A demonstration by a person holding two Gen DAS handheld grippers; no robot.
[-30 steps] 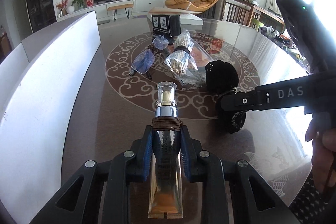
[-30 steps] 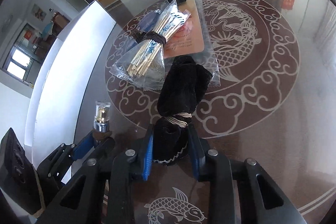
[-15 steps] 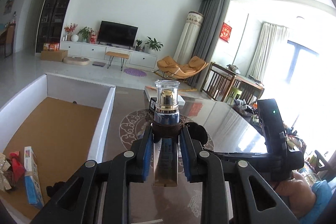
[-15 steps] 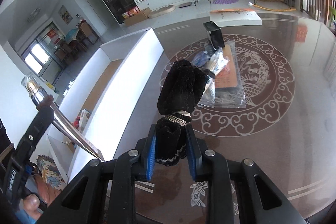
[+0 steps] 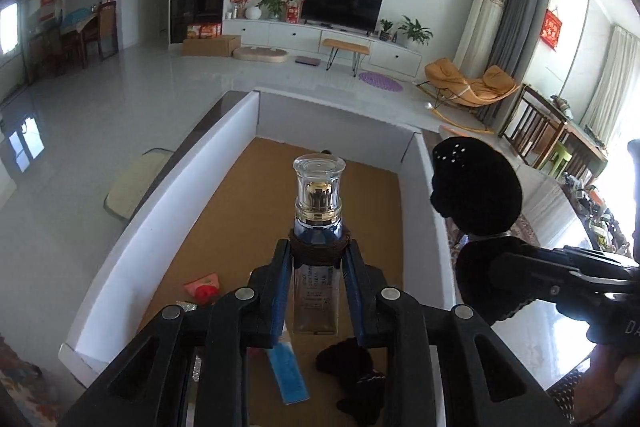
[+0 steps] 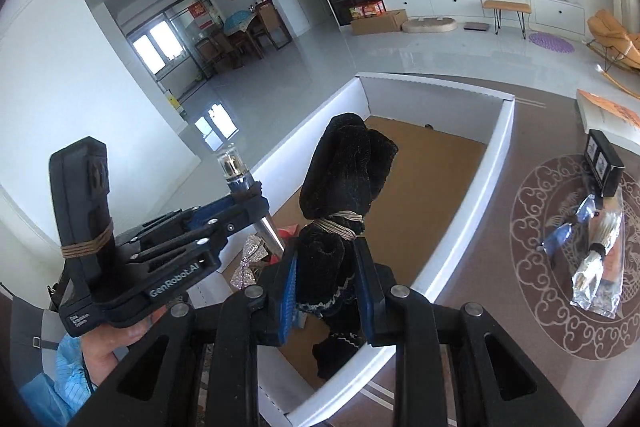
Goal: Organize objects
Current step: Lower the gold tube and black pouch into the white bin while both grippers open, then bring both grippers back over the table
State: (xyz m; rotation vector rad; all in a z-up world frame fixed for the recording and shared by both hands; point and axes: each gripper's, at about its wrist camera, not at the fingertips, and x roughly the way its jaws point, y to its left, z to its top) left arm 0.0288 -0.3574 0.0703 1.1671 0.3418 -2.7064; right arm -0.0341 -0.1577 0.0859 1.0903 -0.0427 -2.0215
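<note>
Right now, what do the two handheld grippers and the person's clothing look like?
Both grippers are black angular frames with silver bolts and blue pads. The left gripper bears white "GenRobot.AI" lettering, with brown cord wound round its upright black block. The right gripper shows white letters "DA" in the left view. A light blue sleeve is worn.

Table [image 6: 480, 307]: dark glossy top bearing a pale scrollwork medallion. Directly on it: a large open box [image 6: 496, 163] with white walls and a brown cardboard floor, at the left; a small black box [image 6: 604, 167] standing on the medallion; beside it, clear-wrapped bundles [image 6: 596, 267] lying over a flat orange packet; a flat white box [image 6: 608, 115] at the far edge.
</note>
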